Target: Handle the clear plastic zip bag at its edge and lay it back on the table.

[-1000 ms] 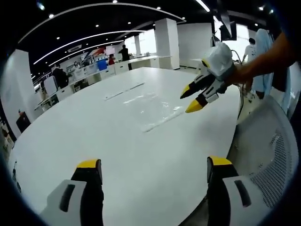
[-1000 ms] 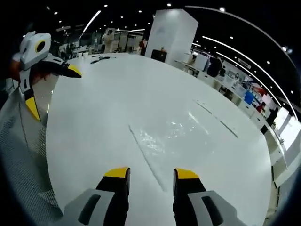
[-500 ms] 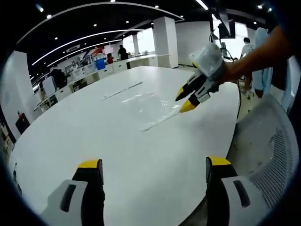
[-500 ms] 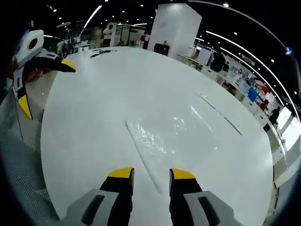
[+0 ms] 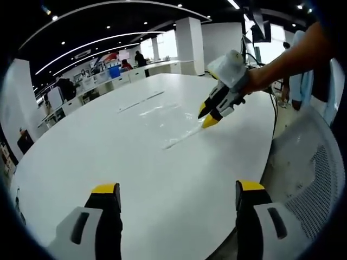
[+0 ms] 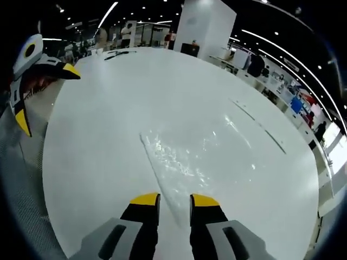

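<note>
Grey tongs (image 6: 174,199) with black, yellow-tipped jaws

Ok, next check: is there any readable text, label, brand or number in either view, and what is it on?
None can be read.
Clear plastic zip bag: no print visible on it.
White table: bare of markings.
Right gripper and left gripper: no lettering visible on their jaws or bodies.
Blue and red items on the far counters: too small and blurred to tell whether they carry text.
</note>
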